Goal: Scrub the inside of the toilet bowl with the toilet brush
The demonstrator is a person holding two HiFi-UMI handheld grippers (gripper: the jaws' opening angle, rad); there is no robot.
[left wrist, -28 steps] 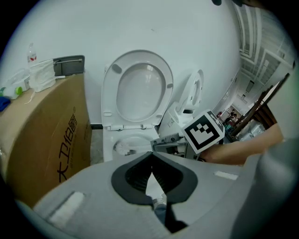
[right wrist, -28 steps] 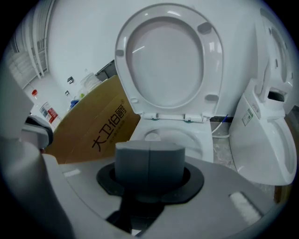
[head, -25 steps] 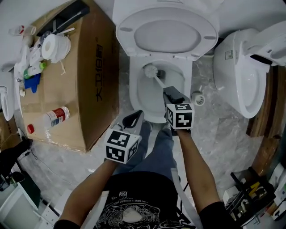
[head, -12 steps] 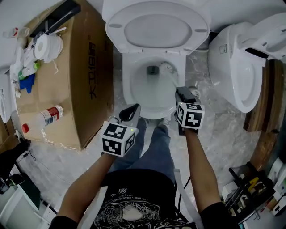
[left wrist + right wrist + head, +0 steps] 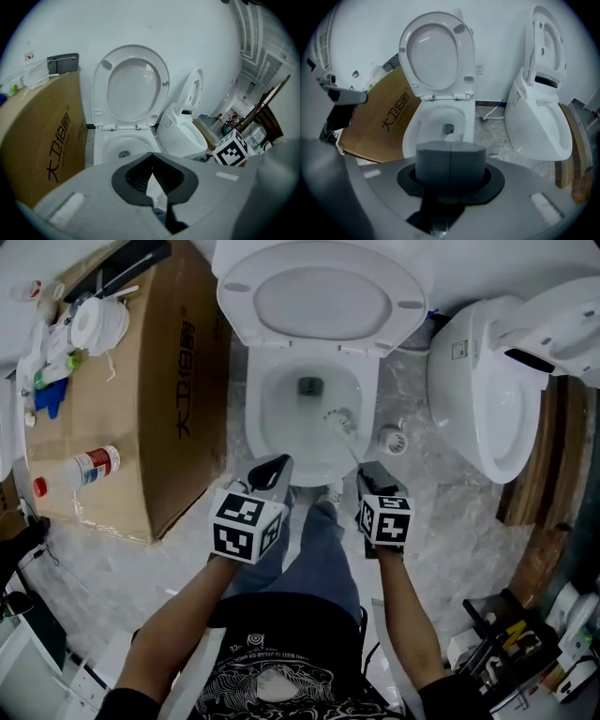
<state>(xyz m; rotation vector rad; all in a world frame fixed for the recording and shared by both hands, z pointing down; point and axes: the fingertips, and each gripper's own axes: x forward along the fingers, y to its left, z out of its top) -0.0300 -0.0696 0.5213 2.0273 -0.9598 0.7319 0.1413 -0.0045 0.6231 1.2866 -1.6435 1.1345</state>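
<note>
Your brush is down in the toilet bowl.
Your right tongs squeeze its handle, and the white head is by the bowl's right side. Your left tongs are closed on nothing.

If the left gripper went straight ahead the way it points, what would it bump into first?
Probably the front rim of the toilet bowl. The left gripper points at it and nothing shows between them, though depth is hard to judge.

A white wall meets marbled grey floor, cardboard box alongside.
</note>
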